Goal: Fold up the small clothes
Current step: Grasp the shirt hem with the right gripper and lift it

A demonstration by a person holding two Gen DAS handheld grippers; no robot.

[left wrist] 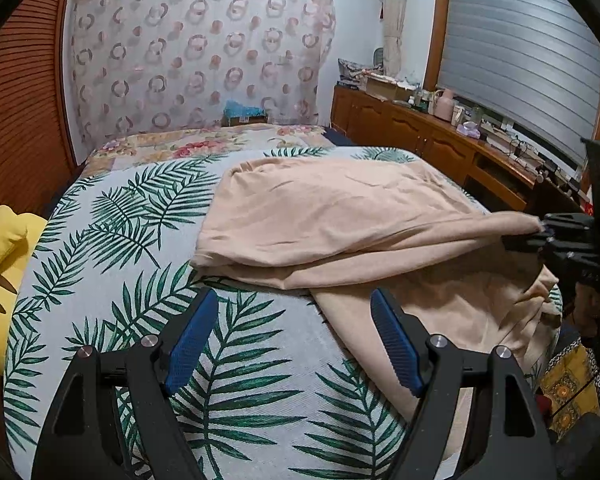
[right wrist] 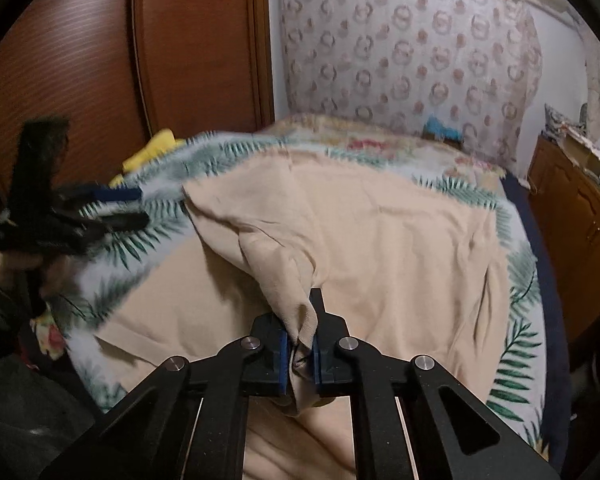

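Note:
A peach-coloured garment (left wrist: 340, 216) lies partly folded on the bed with the palm-leaf cover (left wrist: 140, 240). My left gripper (left wrist: 292, 340) is open and empty, hovering above the cover just in front of the garment's near fold. My right gripper (right wrist: 300, 352) is shut on a bunched edge of the garment (right wrist: 380, 240) and holds it lifted over the rest of the cloth. In the left wrist view the right gripper (left wrist: 544, 232) shows at the right, pinching that edge. In the right wrist view the left gripper (right wrist: 128, 204) shows at the left, open and blurred.
A yellow cushion (left wrist: 4, 272) lies at the bed's left edge by the wooden wardrobe (right wrist: 100, 60). A wooden sideboard (left wrist: 440, 136) with clutter runs along the right wall under the window shutter. A floral sheet (left wrist: 204, 144) covers the far end of the bed.

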